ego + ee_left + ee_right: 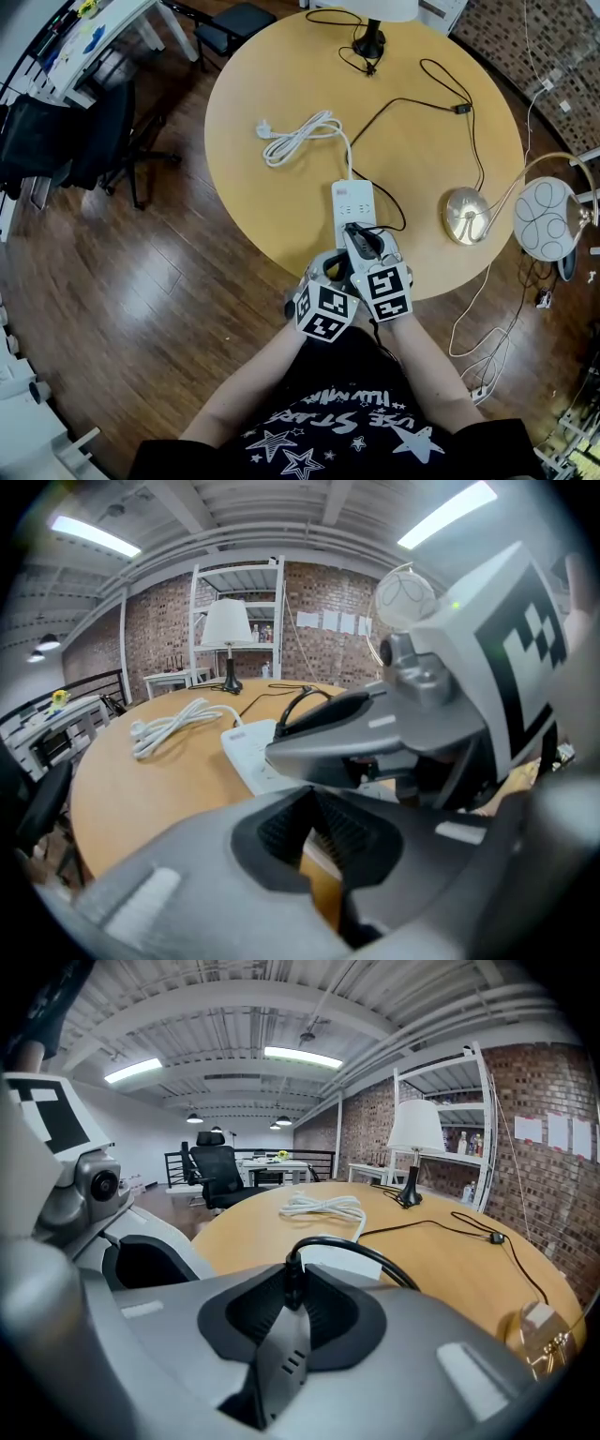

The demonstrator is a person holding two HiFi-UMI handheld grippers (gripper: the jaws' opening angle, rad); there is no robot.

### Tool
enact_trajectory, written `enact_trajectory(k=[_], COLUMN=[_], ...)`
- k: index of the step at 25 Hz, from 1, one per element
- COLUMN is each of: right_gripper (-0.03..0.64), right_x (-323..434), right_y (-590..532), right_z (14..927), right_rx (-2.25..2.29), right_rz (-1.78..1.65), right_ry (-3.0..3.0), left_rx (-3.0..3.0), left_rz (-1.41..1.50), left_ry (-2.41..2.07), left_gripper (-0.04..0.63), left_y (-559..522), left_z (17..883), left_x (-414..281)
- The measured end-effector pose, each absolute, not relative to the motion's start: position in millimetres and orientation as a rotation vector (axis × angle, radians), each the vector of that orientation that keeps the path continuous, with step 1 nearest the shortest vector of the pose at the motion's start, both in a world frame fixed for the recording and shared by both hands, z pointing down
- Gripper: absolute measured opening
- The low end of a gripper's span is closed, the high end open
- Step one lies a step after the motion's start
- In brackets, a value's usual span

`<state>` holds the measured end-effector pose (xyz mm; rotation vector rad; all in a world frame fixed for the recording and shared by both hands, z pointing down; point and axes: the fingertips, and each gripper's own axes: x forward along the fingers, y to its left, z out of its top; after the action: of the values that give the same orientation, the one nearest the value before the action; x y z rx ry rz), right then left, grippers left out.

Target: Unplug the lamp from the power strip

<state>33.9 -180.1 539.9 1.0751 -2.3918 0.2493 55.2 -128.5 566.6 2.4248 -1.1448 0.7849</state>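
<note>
The white power strip (pixel 353 202) lies near the table's front edge, its own white cord (pixel 298 131) coiled behind it. The lamp (pixel 371 28) stands at the table's far side. Its black cord (pixel 427 105) runs across the table to the black plug (pixel 289 1279) on the strip's near end. My right gripper (pixel 356 234) is over that end, and in the right gripper view its jaws are shut on the plug (pixel 289 1290). My left gripper (pixel 331 267) is right beside it on the left, jaws together (pixel 314 819) with nothing between them.
On the round wooden table (pixel 253 75), a gold disc-shaped lamp base (pixel 466 216) sits at the right. Off its right edge is a white globe (pixel 546 217), with cables on the floor below. A black office chair (pixel 103 141) and a white desk (pixel 94 33) stand left.
</note>
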Motion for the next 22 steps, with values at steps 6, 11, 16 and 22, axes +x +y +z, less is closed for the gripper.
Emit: enact_trajectory(k=[6,11,16,22], right_gripper=[0.066,0.067,0.058,0.058], right_x=[32.9,38.6,60.6,54.9], right_y=[-178.9,-185.1,-196.5,-189.4], right_z=[537.9,541.2,537.7,535.3], right_rx=[1.071,1.115,1.228,1.191], right_rz=[0.203,0.351,0.588,0.503], right_ry=[-2.415,-2.409,-2.46,-2.455], left_rx=[2.427,2.411,2.41,2.413], left_rz=[0.775,0.764,0.75,0.738], left_ry=[-1.137,-1.152,-1.144,-1.153], left_gripper=[0.003,0.003,0.003,0.003], left_y=[-128.5,-131.8,-133.2,-134.1], left_z=[566.2,566.9,567.1,567.8], left_x=[55.0,52.8,49.8,50.7])
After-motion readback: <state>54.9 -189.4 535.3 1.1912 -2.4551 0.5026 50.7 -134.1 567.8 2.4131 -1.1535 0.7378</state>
